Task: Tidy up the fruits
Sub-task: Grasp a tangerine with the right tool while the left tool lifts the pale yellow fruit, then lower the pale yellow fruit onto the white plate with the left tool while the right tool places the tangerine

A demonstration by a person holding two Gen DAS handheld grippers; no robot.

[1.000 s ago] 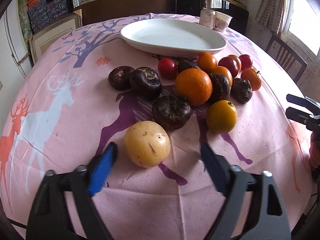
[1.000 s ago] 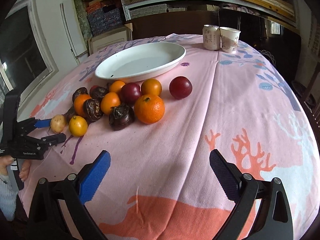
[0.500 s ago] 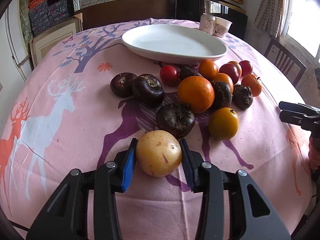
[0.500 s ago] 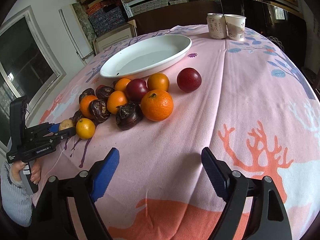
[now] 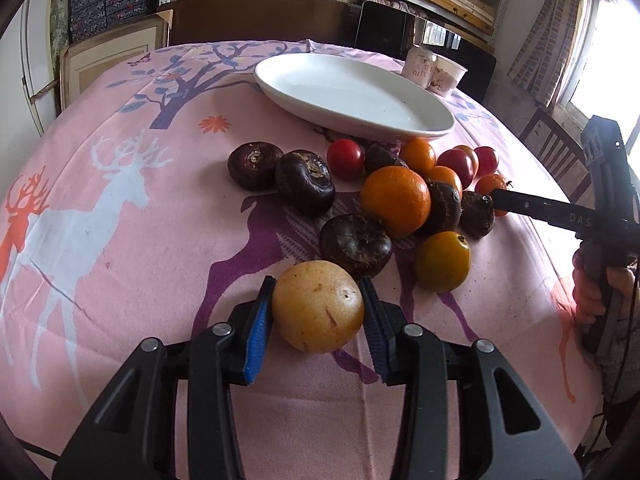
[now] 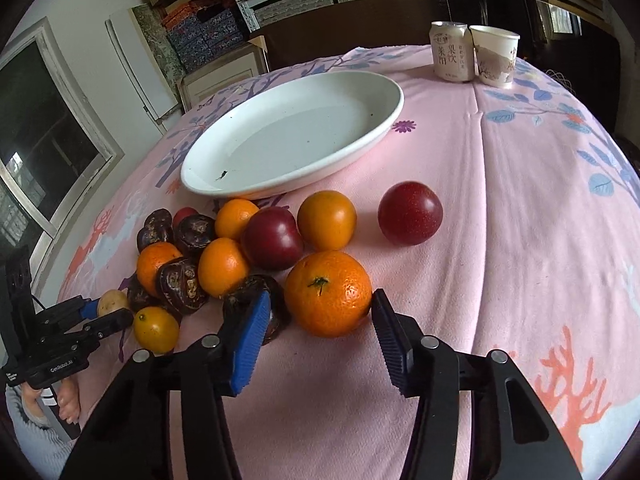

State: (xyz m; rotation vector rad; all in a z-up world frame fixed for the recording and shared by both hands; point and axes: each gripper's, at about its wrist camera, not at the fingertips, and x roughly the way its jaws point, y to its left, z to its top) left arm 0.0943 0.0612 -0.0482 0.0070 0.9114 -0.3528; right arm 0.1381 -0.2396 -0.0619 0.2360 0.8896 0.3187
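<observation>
My left gripper is shut on a pale yellow round fruit, held just above the pink tablecloth. The same fruit shows small in the right wrist view. My right gripper is open, its jaws on either side of a large orange, apart from it. A pile of oranges, red plums and dark brown fruits lies in front of an empty white oval plate. One red plum sits alone to the right.
A drink can and a paper cup stand at the far edge of the table. A wooden chair stands on the window side. Shelves and boxes fill the back wall.
My left gripper closed on the yellow fruit. My right gripper moved forward to the pile and now straddles the large orange, narrower than before.
</observation>
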